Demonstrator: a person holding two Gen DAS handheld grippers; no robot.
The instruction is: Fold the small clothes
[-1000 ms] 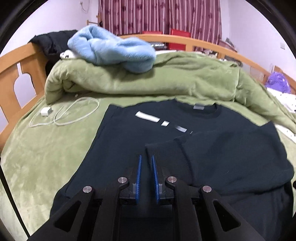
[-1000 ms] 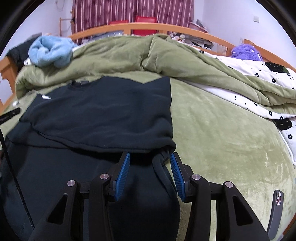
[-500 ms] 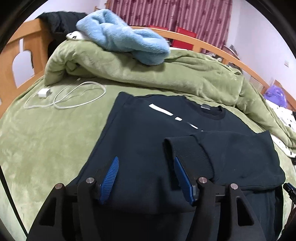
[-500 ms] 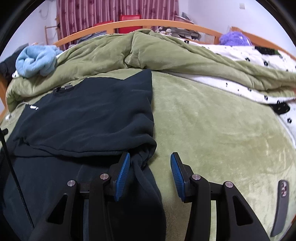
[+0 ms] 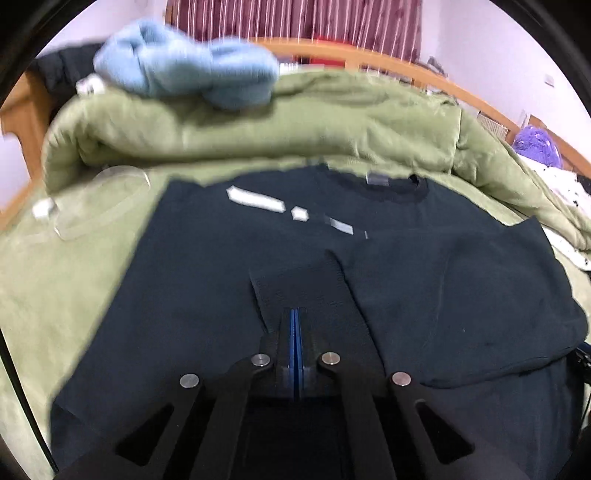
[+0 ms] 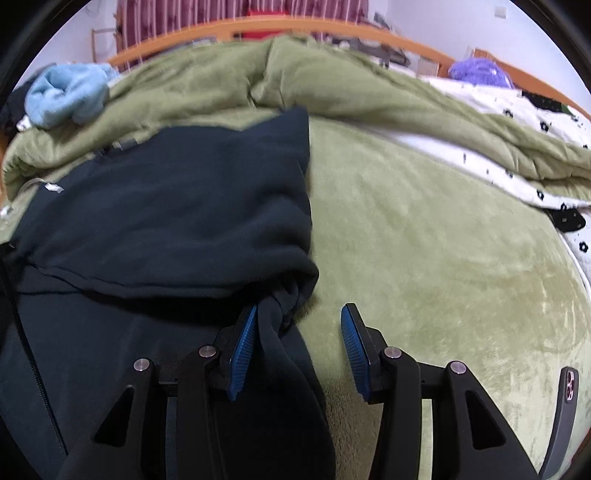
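- Here, green-blanketed bed [image 6: 424, 258]; dark sweatshirt [image 5: 207, 280] flat on it.
- Maroon curtains [image 5: 295, 18], wooden rail behind.
- Left gripper [image 5: 295, 325] closed; whether it pinches the cuff [image 5: 299, 280] is unclear.
- Right gripper [image 6: 295, 332] open around bunched sleeve.

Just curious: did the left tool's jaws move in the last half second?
Yes. The left gripper went from wide open to shut, pads meeting over the sleeve cuff of the dark sweatshirt.

Black hand-held gripper [image 6: 297, 347], blue ribbed pads [image 6: 242, 350], silver screws.
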